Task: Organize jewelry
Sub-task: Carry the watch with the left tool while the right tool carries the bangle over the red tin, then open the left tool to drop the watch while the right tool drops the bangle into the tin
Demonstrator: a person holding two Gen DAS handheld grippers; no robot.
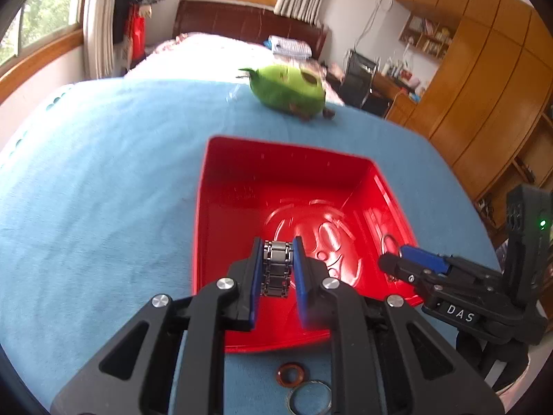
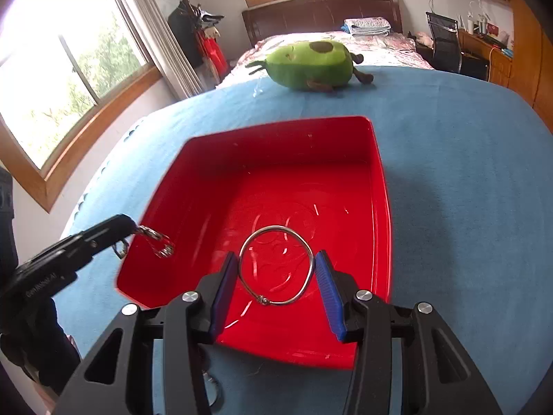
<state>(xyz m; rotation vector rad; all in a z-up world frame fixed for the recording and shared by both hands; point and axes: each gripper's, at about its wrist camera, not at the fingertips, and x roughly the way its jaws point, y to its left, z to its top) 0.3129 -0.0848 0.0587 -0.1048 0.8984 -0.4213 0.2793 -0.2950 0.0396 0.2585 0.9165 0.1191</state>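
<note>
A red plastic tray [image 1: 214,214] [image 2: 380,207] lies on the blue cloth. My left gripper [image 1: 277,269] is shut on a silver link bracelet [image 1: 276,266], held above the near part of the tray. In the right wrist view the left gripper [image 2: 136,230] comes in from the left with the bracelet [image 2: 157,242] hanging over the tray's left rim. My right gripper [image 2: 276,269] is shut on a thin silver bangle [image 2: 276,230], its blue pads pressing the ring's two sides, above the tray. In the left wrist view the right gripper [image 1: 395,259] reaches over the tray's right side.
A brown ring [image 1: 291,373] and a silver ring [image 1: 309,397] lie on the blue cloth [image 1: 103,173] in front of the tray. A green avocado plush toy [image 1: 288,90] [image 2: 311,64] sits beyond the tray. Bed, wardrobe and desk stand behind.
</note>
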